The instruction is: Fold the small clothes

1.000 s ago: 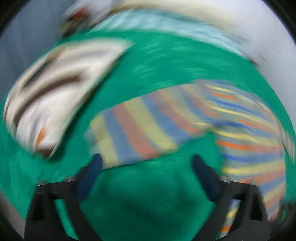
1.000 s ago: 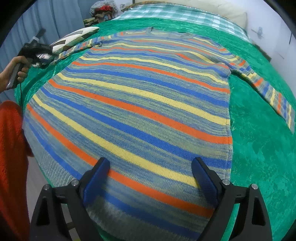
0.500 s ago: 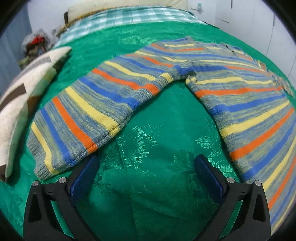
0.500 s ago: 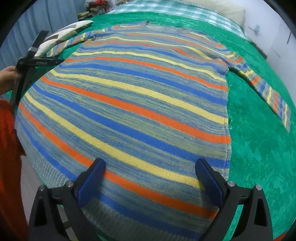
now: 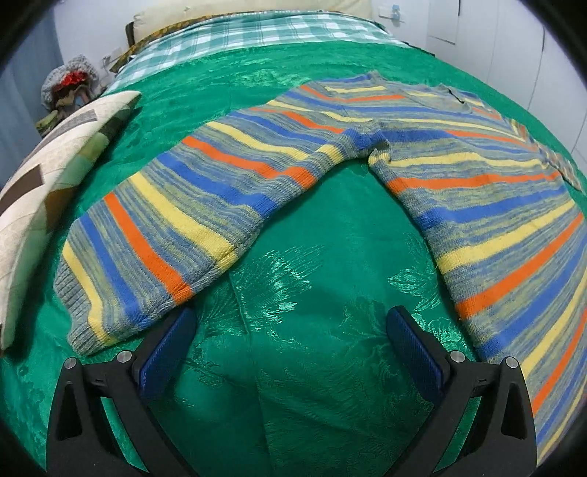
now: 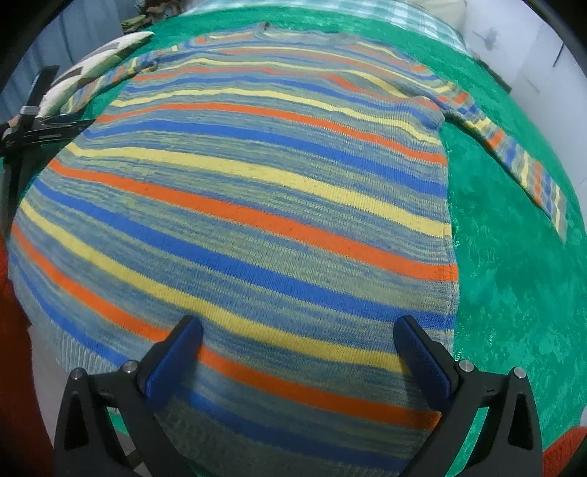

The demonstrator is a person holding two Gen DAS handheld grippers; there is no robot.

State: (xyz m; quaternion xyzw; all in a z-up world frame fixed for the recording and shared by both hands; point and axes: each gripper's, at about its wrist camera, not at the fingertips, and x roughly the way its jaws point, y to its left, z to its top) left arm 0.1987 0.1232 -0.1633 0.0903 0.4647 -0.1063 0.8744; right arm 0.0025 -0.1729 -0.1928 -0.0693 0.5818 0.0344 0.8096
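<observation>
A striped knit sweater (image 6: 256, 205) in blue, orange and yellow lies flat on a green bedspread (image 6: 513, 293), both sleeves spread out. My left gripper (image 5: 291, 326) is open and empty, low over the bedspread between the left sleeve (image 5: 176, 227) and the sweater body (image 5: 506, 227); its left finger is next to the sleeve cuff. My right gripper (image 6: 297, 337) is open and empty over the sweater's lower part near the hem. The left gripper's black frame (image 6: 40, 124) shows at the left edge of the right wrist view.
A patchwork cushion (image 5: 47, 190) lies left of the sleeve. A checked sheet (image 5: 249, 31) and a pillow are at the head of the bed. A pile of small items (image 5: 68, 86) sits beyond the bed's far left corner. White wall and doors stand at right.
My left gripper swung from a blurred view to settle low between sleeve and body, then crept closer. My right gripper moved down closer to the sweater near its hem. Both stayed open.
</observation>
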